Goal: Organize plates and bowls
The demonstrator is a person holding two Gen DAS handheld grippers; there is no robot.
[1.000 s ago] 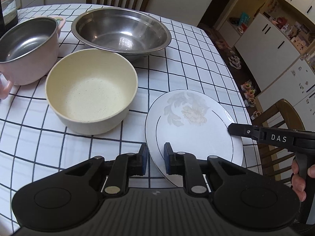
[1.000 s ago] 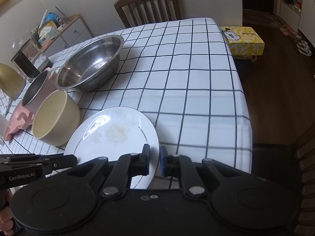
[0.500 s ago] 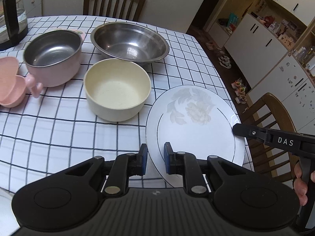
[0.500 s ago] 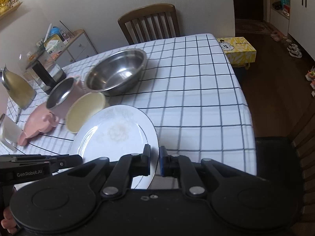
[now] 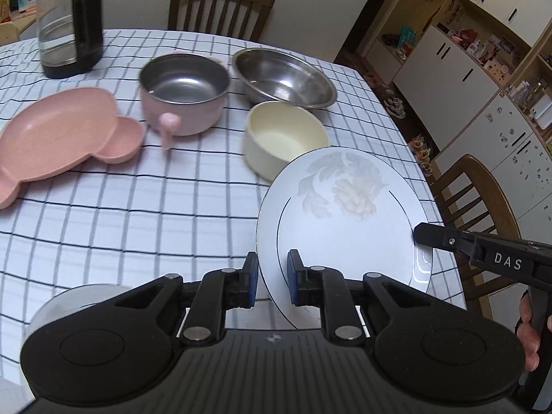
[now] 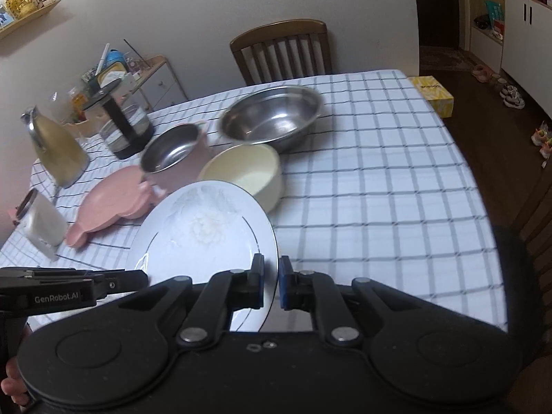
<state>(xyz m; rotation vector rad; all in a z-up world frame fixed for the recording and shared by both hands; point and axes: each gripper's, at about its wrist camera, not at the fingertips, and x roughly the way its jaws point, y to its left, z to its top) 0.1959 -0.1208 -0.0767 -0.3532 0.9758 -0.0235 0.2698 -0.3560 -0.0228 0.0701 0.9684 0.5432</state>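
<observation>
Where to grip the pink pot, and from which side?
Take the pink pot by its stub handle, coming from the near table edge: the handle points that way with open cloth before it, while the steel bowl crowds its right side.

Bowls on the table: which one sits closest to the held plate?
The cream bowl, just beyond the white plate; the pink pot and steel bowl sit farther back.

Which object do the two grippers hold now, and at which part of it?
Both hold the white floral plate by its rim: the left gripper is clamped on the near left edge, the right gripper on the opposite edge.
</observation>
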